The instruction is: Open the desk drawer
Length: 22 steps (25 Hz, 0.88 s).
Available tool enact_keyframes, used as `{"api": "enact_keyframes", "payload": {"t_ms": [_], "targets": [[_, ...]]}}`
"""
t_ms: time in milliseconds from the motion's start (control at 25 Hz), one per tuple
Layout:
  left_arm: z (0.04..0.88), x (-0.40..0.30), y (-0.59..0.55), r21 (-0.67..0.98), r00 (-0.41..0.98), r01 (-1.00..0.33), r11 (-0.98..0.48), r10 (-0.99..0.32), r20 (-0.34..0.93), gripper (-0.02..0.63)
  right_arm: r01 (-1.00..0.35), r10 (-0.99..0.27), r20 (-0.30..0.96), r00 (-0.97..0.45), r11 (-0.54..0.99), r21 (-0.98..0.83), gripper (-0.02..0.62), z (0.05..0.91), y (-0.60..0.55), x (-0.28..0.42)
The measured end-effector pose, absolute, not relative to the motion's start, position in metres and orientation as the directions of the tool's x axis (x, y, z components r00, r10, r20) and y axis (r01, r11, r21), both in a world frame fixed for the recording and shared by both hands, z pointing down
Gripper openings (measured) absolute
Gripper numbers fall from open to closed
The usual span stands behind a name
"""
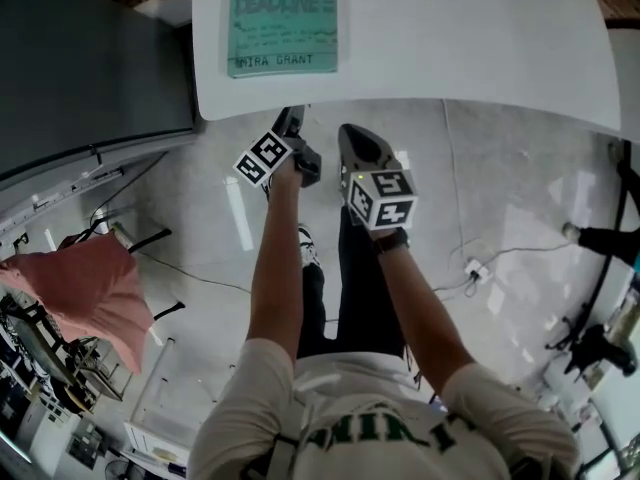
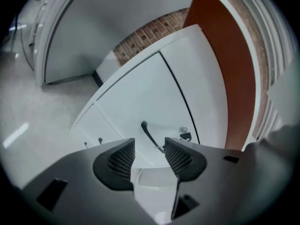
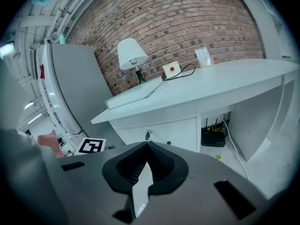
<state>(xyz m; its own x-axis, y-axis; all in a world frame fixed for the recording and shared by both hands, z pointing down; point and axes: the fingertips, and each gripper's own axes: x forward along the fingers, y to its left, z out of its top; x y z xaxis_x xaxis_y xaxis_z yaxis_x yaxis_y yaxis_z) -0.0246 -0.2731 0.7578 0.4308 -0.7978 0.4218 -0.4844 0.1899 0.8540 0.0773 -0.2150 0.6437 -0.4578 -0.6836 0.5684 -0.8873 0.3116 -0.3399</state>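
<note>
White desk [image 1: 480,48] ahead; left tool [image 2: 150,145] wide, empty; right tool [image 3: 147,145] closed.

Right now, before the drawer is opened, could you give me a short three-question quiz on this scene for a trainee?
1. True or false: the left gripper is clamped on the drawer handle.
2. What lies on the desk in the head view? A a book; B a plate; C a mug.
3. Fill in: the jaws of the right gripper are ____.
Key: 1 false, jaws apart; 2 A; 3 shut.
</note>
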Motion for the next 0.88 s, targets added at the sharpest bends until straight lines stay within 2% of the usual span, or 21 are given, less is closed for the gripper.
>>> {"api": "enact_keyframes", "payload": {"t_ms": [200,360,440,640,720,800,880], "targets": [[0.772,-0.017,-0.297,0.937,0.433,-0.303,0.171,-0.852,0.295,0.192,-0.879,-0.682,0.558,-0.473,0.32,-0.353,0.003,0.654,-0.224,0.079],[0.769,-0.014,-0.313,0.979,0.419,-0.185,0.083,-0.894,0.155,0.192,-0.875,-0.673,0.562,-0.481,0.332,-0.352,0.003,0.66,-0.226,0.08],[0.769,-0.014,-0.316,0.989,0.4,-0.145,0.036,-0.912,0.092,0.193,-0.871,-0.668,0.562,-0.489,0.342,-0.352,0.003,0.661,-0.225,0.08],[0.771,-0.015,-0.317,0.997,0.359,-0.073,-0.002,-0.933,0.025,0.187,-0.869,-0.66,0.566,-0.493,0.345,-0.354,0.003,0.665,-0.219,0.082],[0.758,-0.012,-0.32,0.998,0.36,-0.04,-0.051,-0.932,-0.033,0.149,-0.87,-0.659,0.57,-0.491,0.334,-0.363,0.003,0.669,-0.218,0.083],[0.75,-0.01,-0.32,0.996,0.365,-0.018,-0.082,-0.928,-0.07,0.071,-0.871,-0.66,0.572,-0.488,0.32,-0.374,0.003,0.671,-0.217,0.084],[0.751,-0.01,-0.319,0.996,0.367,-0.003,-0.085,-0.927,-0.078,0.051,-0.872,-0.66,0.575,-0.484,0.31,-0.378,0.003,0.673,-0.216,0.083]]}}
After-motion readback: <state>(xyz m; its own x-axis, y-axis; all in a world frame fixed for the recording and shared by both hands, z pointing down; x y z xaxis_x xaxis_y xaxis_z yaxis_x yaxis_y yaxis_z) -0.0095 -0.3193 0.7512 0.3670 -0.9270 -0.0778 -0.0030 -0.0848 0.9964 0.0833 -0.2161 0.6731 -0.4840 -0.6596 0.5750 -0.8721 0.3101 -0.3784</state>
